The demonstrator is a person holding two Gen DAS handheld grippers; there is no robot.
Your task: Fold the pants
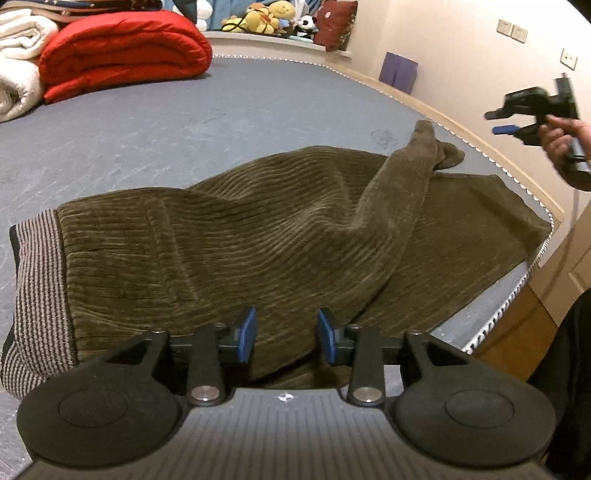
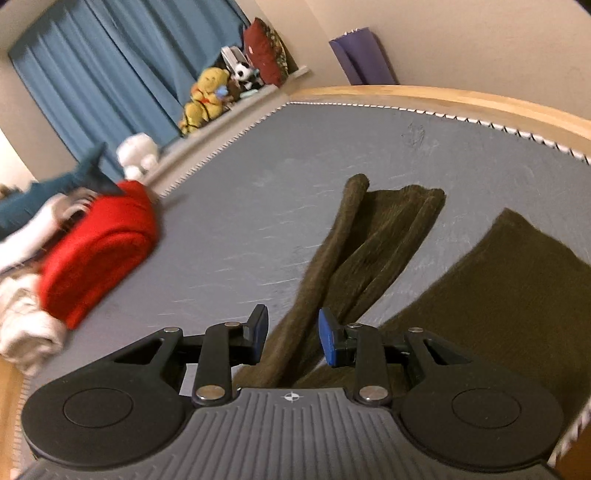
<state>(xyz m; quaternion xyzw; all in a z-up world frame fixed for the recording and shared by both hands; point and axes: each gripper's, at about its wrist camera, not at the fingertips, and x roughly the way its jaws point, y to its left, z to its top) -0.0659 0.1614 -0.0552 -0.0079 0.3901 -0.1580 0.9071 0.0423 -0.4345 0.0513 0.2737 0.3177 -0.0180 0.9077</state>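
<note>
Olive corduroy pants (image 1: 258, 236) lie on the grey bed (image 1: 184, 122), with a striped waistband (image 1: 37, 295) at the left and two legs spread to the right. One leg is twisted and rumpled (image 1: 399, 177); the other lies flat (image 1: 480, 229). My left gripper (image 1: 286, 334) is open and empty just above the pants near the crotch. My right gripper (image 2: 291, 334) is open and empty above the legs (image 2: 354, 251); it also shows in the left wrist view (image 1: 517, 118), held in the air at the far right.
A folded red quilt (image 1: 122, 51) and white blankets (image 1: 18, 62) lie at the far left of the bed. Stuffed toys (image 1: 266, 18) sit on the sill by blue curtains (image 2: 110, 66). The wooden bed edge (image 2: 443, 98) runs along the right.
</note>
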